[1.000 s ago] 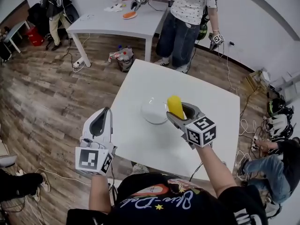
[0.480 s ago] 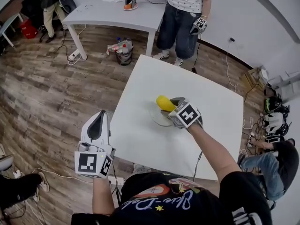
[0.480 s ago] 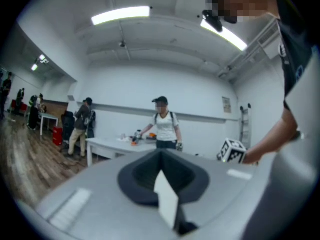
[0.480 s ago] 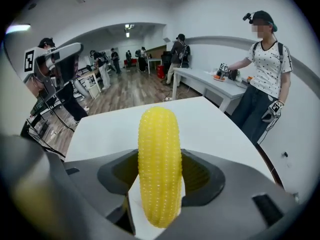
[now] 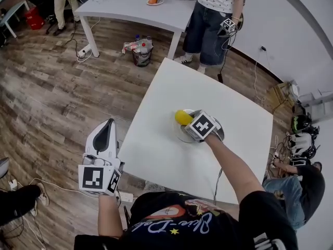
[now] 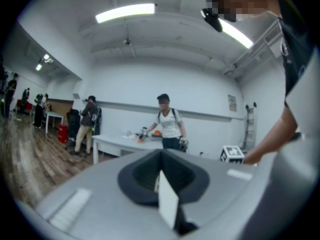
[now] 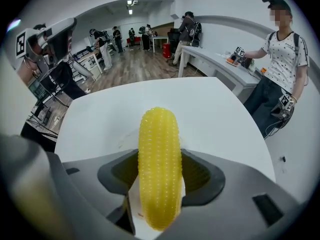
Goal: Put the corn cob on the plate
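Observation:
The yellow corn cob (image 5: pixel 182 117) is clamped between the jaws of my right gripper (image 5: pixel 189 121), which is shut on it. In the right gripper view the corn cob (image 7: pixel 159 164) runs lengthwise out past the jaws and points across the table. It hangs low over the clear glass plate (image 5: pixel 181 135), whose rim shows just left of the gripper; whether it touches the plate I cannot tell. My left gripper (image 5: pixel 107 125) is held off the table's left edge, above the wood floor. In its own view the left gripper (image 6: pixel 161 176) has its jaws together with nothing between them.
The white square table (image 5: pixel 156 155) carries only the plate. A person (image 5: pixel 218 7) with grippers stands past its far edge, by a second white table (image 5: pixel 130 9). A bag (image 5: pixel 138 51) sits on the floor there. Cables and gear (image 5: pixel 299 139) lie at the right.
My right gripper has carried the corn cob forward and down from above the table to just over the plate. The left gripper has stayed almost where it was.

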{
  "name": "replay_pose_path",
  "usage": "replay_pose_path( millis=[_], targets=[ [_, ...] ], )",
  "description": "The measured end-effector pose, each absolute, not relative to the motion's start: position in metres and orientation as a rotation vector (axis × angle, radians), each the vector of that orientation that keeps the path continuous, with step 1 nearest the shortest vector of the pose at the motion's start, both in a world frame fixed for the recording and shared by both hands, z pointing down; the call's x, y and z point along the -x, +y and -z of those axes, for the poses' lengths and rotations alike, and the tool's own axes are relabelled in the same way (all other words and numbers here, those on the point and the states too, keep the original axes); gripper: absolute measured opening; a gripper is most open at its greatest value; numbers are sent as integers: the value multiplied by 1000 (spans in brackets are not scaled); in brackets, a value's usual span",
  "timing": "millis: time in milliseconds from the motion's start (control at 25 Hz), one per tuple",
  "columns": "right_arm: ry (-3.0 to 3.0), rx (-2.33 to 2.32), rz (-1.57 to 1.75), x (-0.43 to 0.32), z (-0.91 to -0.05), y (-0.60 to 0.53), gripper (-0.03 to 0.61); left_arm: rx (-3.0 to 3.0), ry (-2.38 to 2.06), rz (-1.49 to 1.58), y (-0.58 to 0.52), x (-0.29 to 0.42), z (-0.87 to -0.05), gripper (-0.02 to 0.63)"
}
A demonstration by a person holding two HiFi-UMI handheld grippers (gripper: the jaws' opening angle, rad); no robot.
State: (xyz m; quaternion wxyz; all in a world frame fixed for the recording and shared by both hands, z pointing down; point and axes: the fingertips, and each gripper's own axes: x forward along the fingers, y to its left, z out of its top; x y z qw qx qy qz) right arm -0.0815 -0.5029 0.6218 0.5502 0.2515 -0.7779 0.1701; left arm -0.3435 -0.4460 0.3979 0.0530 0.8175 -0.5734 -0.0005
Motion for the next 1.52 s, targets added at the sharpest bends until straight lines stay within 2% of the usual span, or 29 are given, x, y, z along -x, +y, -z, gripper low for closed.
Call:
replay_pose_path(
  millis=[480,600,720,760,840,880,1000,1200,1520],
  targets=[
    [-2025,-559,-280,82,-600,-502,262,-2587,-1696,-7,-451,308,-365,-5],
    [-2197,-701,-278,78,-561,-495,262,-2611,-1694,-30,-444,294,-357,-5],
    [-2421,-898,-106,70,-492,-483,261,-2668,-1666,-14,-443,272,-346,-5],
    [-2504,-962,-64,68,-468,-474,248,-2687,-1651,-2,-442,265,-344,-5],
    [-2686,-1088,-52,64,-424,-451,44,-2727,-1614,12,-439,252,-341,-5],
    [-2787,-1144,-68,61,-404,-438,29,-2744,-1593,16,-436,246,-340,-5],
    [-3020,-1283,-105,46,-365,-405,15,-2779,-1538,1,-424,223,-341,-5],
    [-3038,-1420,-157,10,-357,-382,17,-2833,-1411,-37,-405,177,-349,-5],
    [-2975,-1443,-124,-15,-347,-366,17,-2852,-1432,-48,-391,157,-346,-5]
  ],
)
